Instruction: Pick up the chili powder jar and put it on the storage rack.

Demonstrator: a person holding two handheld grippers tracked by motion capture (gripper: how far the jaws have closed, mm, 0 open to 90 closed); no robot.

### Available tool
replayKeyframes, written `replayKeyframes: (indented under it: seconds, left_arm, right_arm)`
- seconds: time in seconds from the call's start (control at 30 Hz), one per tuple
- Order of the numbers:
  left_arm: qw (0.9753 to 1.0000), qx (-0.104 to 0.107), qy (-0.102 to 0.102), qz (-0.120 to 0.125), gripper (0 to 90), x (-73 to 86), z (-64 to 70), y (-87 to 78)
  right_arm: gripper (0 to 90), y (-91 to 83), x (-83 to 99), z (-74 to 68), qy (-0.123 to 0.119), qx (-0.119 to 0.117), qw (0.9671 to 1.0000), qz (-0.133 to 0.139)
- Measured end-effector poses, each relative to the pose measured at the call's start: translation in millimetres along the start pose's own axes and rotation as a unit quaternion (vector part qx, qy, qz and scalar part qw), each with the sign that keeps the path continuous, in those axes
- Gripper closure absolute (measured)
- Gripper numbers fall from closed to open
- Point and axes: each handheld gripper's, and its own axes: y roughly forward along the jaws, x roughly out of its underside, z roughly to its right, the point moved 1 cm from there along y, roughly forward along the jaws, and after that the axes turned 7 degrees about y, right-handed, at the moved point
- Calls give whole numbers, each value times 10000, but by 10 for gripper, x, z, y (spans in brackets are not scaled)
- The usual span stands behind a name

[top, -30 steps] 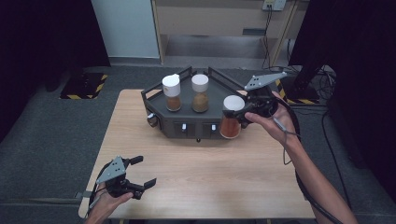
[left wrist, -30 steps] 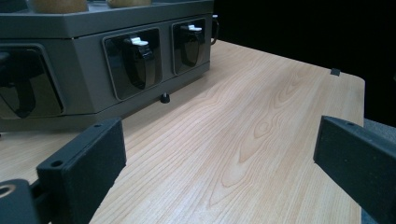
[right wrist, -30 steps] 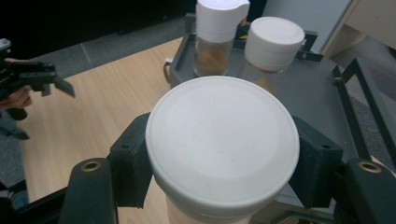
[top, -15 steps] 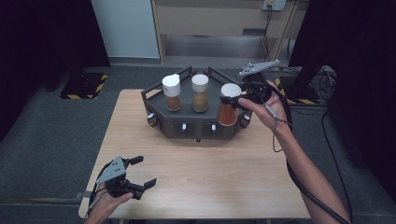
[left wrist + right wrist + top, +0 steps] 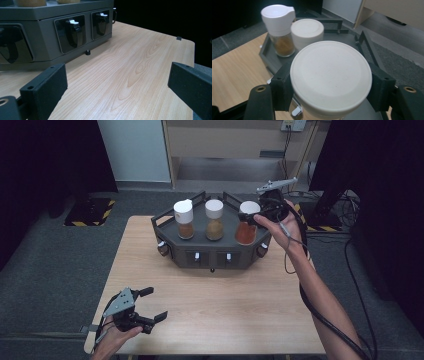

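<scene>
Right gripper (image 5: 331, 86) clamps the white-lidded spice jar (image 5: 247, 224), upper right on the dark rack (image 5: 215, 256); its lid hides the contents. Two jars (image 5: 199, 219) stand beside. Left gripper (image 5: 141, 311) gapes wide, lower left.

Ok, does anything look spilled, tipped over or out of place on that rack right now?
Nothing stands out. All three jars stand upright in the grey rack: the left jar, the middle jar and the right jar, which the right claw grips at its lid. No spill on the table.
</scene>
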Motion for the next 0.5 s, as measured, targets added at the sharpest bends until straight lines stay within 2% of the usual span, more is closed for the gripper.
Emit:
replayKeyframes:
  seconds: [0.5]
  left_arm:
    - [10000,11,13,-14,11,-2,-4,1]
  right_arm:
    - [343,189,-13,72,219,369,9991,42]
